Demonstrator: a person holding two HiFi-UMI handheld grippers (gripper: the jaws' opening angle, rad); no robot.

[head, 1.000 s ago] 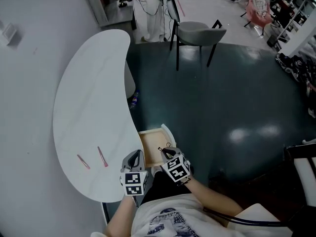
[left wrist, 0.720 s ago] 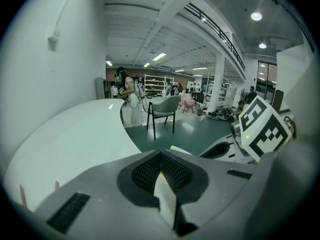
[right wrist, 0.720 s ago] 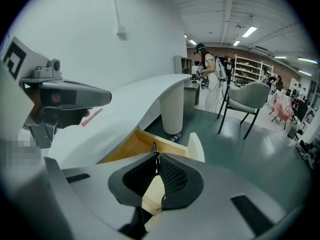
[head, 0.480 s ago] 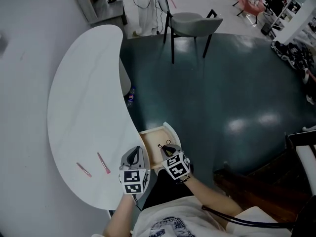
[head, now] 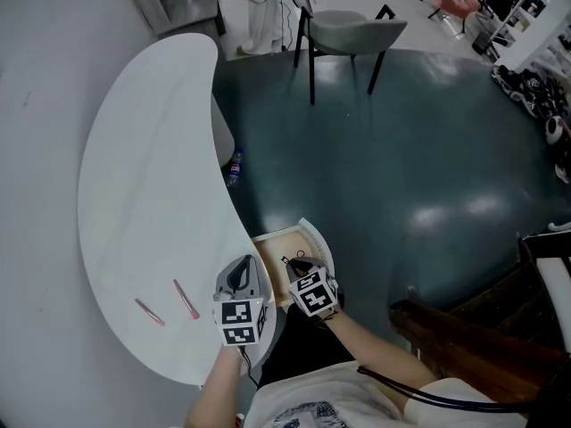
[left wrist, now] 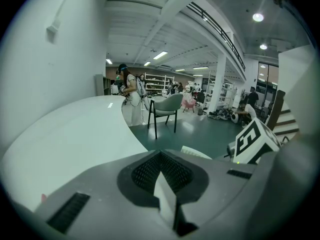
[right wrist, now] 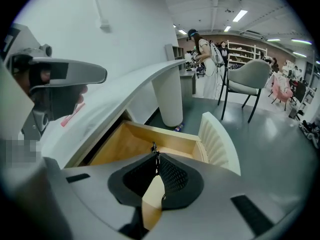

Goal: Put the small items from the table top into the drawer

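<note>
– White curved table top (head: pixel 152 168) along the wall, dark green floor (head: pixel 401 150) on its other side, a grey chair (head: pixel 352 29) well off at the far end. What lies on the top?

– Two thin pink sticks, side by side but apart, near the table's near end: one (head: pixel 186 299) closer to the middle, the other (head: pixel 149 311) nearer the wall-side edge.

– And the drawer?

– The drawer (head: pixel 268 243) stands pulled out from under the floor-side edge, pale wood inside, with a white ribbed front.

– Where are the claws?

– The right gripper (head: pixel 290 264) hangs over the open drawer, pointing down into it. Its jaws are clenched on a small black item (right wrist: pixel 154 150), thin, sticking out past the tips; I cannot tell more of its shape.

– The other one?

– The left gripper (head: pixel 239 273) sits over the floor-side edge, just beside the drawer, jaws pressed together tip to tip. The pink sticks lie near it, towards the wall.
</note>
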